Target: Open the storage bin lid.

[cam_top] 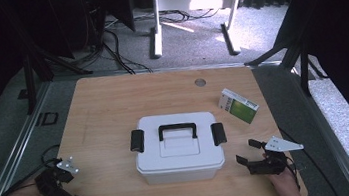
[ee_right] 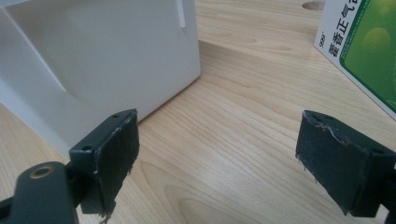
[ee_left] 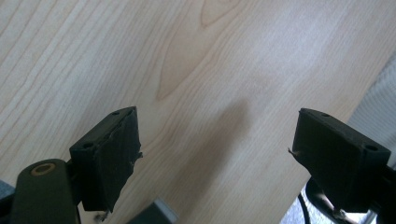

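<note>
Wooden table (cam_top: 108, 106) | green carton (cam_top: 238, 105) marked "999" | both hand-held grippers gaping, empty

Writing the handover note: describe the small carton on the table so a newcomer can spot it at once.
Start at the white lidded storage box with black handle and latches in the middle of the wooden table. Look to its right and a bit farther back, ahead of the right gripper: the small flat carton lies there apart from the box. It is the only printed item, white with a green panel.

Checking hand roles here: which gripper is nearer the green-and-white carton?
Right. The right gripper sits just in front of the carton; the left gripper is across the table, beyond the white box.
</note>
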Available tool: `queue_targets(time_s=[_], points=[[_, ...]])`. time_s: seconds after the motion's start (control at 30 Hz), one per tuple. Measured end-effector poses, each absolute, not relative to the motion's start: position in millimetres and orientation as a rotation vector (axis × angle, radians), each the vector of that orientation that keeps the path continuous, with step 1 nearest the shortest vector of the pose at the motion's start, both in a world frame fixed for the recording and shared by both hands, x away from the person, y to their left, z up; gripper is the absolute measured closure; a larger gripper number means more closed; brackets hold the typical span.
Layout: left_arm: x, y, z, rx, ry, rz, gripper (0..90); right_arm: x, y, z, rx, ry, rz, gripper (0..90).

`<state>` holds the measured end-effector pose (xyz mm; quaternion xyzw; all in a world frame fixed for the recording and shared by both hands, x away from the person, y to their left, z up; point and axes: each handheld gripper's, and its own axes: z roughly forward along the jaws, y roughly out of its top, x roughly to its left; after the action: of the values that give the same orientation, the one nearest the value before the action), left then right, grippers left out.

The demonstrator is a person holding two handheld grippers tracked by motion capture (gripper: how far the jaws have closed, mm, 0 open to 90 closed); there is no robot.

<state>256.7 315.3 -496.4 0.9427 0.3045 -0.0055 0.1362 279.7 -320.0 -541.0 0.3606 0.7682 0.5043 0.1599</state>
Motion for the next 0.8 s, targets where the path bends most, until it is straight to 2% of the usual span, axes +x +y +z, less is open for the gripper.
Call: queue_targets(time_s=[0.23,0.8], points=[[260,308,-486,2.8,0.85,-0.033,15.5,280,-321,-541,1.036,2.186,1.456,13.0],[273,284,-448,2.845,0.745,-0.03,16.4,279,-322,-542,1.032,2.195,1.452,13.0]])
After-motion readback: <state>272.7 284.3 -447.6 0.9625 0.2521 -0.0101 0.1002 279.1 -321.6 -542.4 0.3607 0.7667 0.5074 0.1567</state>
